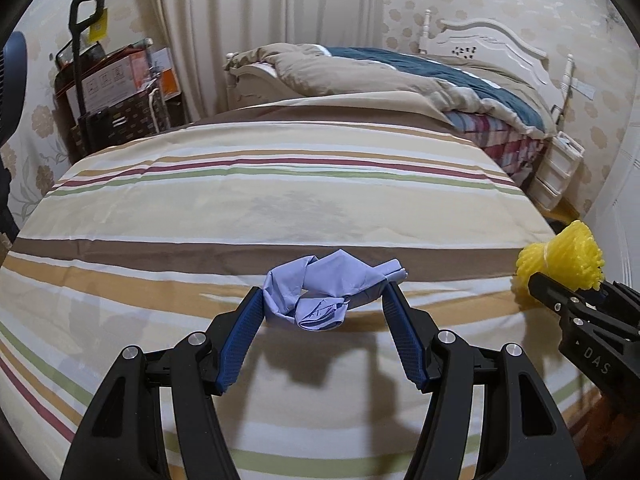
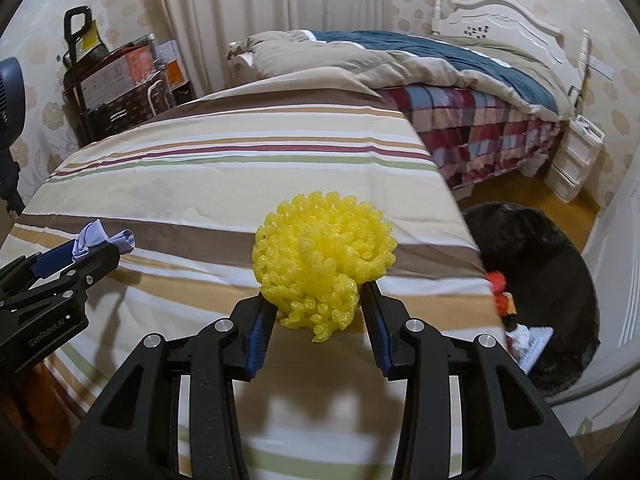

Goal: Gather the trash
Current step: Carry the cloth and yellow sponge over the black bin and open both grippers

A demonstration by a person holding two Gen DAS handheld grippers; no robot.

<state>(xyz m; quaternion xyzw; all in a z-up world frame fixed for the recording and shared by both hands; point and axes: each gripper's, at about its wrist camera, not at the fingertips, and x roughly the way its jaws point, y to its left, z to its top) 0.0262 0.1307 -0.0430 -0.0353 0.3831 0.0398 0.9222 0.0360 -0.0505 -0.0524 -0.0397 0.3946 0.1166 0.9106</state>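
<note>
In the left wrist view my left gripper (image 1: 323,294) is shut on a crumpled pale blue paper (image 1: 320,288), held above the striped bedspread (image 1: 240,200). My right gripper (image 2: 318,294) is shut on a yellow foam net (image 2: 324,252), a bunched mesh ball that bulges above the blue pads. The yellow foam net (image 1: 560,260) and the right gripper's black body show at the right edge of the left view. At the left edge of the right view, the blue paper (image 2: 104,240) sticks out of the left gripper.
A black trash bag (image 2: 552,280) lies open on the floor right of the bed, with orange and white scraps (image 2: 508,308) inside. Beyond stands a second bed with a plaid skirt (image 2: 480,132), white drawers (image 2: 572,160), and a cart of boxes (image 2: 112,80) at the back left.
</note>
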